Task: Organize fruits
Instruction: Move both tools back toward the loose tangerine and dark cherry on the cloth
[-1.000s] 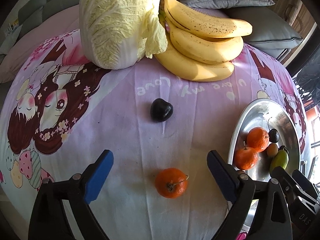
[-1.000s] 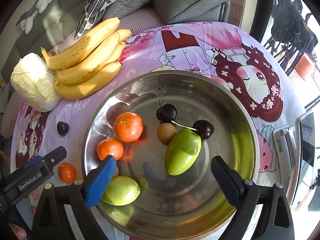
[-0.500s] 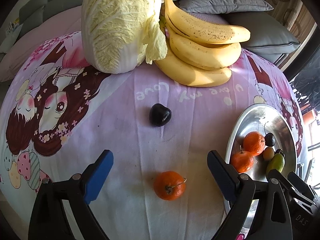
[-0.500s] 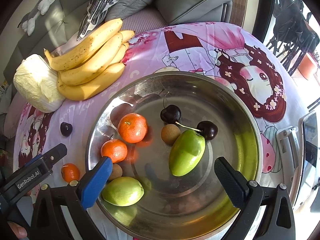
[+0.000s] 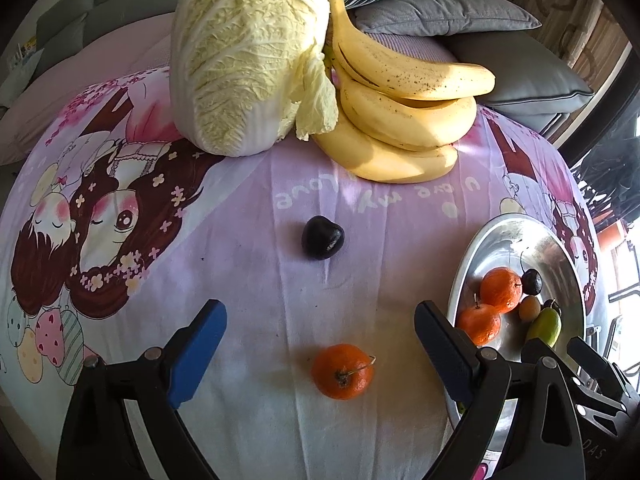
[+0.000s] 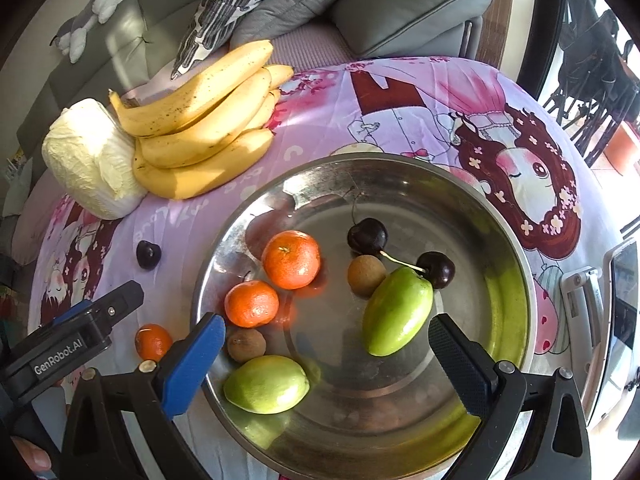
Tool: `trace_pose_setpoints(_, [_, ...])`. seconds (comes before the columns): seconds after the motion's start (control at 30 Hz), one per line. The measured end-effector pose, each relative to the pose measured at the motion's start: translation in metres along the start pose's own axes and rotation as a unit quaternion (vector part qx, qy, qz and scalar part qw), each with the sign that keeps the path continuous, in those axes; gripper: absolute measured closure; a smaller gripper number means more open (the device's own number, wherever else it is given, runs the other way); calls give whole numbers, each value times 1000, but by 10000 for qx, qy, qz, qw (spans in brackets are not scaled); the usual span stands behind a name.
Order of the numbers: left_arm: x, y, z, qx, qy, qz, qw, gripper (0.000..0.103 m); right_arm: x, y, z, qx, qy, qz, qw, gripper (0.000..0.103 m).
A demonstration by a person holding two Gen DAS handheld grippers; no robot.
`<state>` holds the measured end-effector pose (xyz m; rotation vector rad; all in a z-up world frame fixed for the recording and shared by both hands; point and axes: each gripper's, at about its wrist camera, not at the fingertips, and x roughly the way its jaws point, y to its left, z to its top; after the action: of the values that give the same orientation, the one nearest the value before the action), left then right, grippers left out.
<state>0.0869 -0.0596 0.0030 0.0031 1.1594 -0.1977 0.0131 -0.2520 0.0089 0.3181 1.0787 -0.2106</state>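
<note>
The left gripper (image 5: 320, 344) hangs with fingers wide around a loose tangerine (image 5: 342, 371) on open cloth (image 5: 248, 280); a cherry (image 5: 322, 237) lies beyond. The right gripper (image 6: 326, 356), also wide and empty, hovers over the steel bowl (image 6: 516, 248), which holds 2 tangerines, 2 cherries and green fruits. "GenRobot.AI" reads on the left gripper.

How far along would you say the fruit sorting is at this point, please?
Mostly done: two tangerines, two cherries, two green fruits and two small brown fruits lie in the steel bowl. Nothing is in hand; the left gripper and right gripper are both open. Left on the cloth: one tangerine between the left fingers, one cherry and the bananas.
</note>
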Motion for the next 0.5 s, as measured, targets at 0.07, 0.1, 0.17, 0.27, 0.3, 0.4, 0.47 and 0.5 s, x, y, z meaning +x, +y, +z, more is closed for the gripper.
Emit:
trace_pose_setpoints(0.07, [-2, 6, 1, 15, -3, 126, 9999, 8, -2, 9, 0, -99, -53, 88, 9999, 0])
trace_pose_setpoints(0.1, [-2, 9, 1, 18, 25, 191, 9998, 8, -2, 13, 0, -144, -75, 126, 9998, 0])
trace_pose_setpoints(0.17, [0, 17, 1, -2, 92, 278, 9996, 8, -2, 22, -1, -250, -98, 194, 9994, 0])
trace_pose_setpoints(0.27, [-2, 34, 2, -200, 96, 326, 9992, 8, -2, 37, -2, -457, -126, 315, 9984, 0])
trace_pose_setpoints(0.3, [-4, 39, 2, -270, 82, 326, 9991, 8, -2, 42, -2, -521, -138, 379, 9978, 0])
trace_pose_setpoints(0.4, [-8, 56, 2, -425, 52, 425, 9982, 8, -2, 59, -5, -725, -168, 591, 9955, 0])
trace_pose_setpoints(0.47, [-9, 65, 1, -493, 61, 556, 9972, 8, -1, 70, -6, -852, -193, 663, 9940, 0])
trace_pose_setpoints(0.5, [-9, 69, 0, -526, 66, 606, 9968, 8, -1, 74, -7, -926, -203, 691, 9931, 0])
